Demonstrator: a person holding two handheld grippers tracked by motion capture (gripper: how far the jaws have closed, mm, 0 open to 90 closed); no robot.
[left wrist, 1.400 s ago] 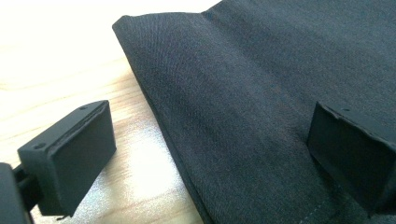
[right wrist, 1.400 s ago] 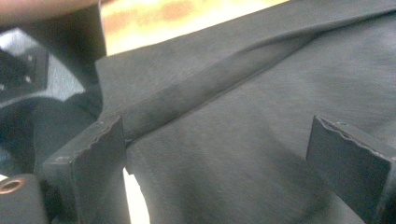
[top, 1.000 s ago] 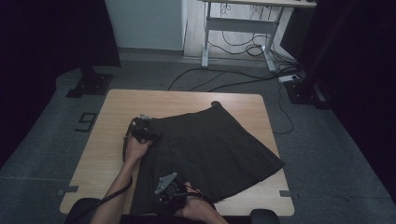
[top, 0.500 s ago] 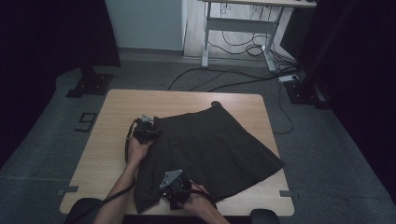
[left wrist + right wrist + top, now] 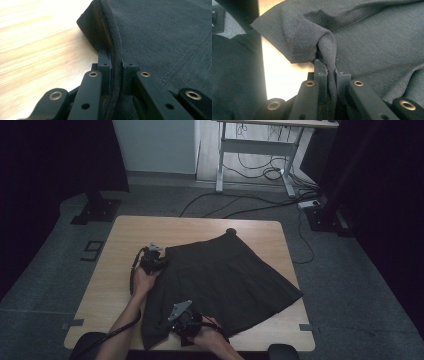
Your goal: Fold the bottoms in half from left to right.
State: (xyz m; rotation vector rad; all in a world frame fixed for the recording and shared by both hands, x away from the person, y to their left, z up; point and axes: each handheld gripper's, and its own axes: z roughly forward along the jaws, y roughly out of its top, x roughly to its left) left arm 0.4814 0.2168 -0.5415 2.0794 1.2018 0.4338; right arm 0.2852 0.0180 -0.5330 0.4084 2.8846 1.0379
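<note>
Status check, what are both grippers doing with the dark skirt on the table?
Left gripper shut on dark grey fabric skirt, waistband corner. Right gripper shut on hem. Jaws just closed. Wooden table unobstructed.

No readable text, label, brand or number is found on anything shown; a dark mark is seen on the floor (image 5: 60, 285) left of the counter (image 5: 130, 232), at (image 5: 92, 251), shaped somewhat like a digit, but what it says cannot be told
</note>
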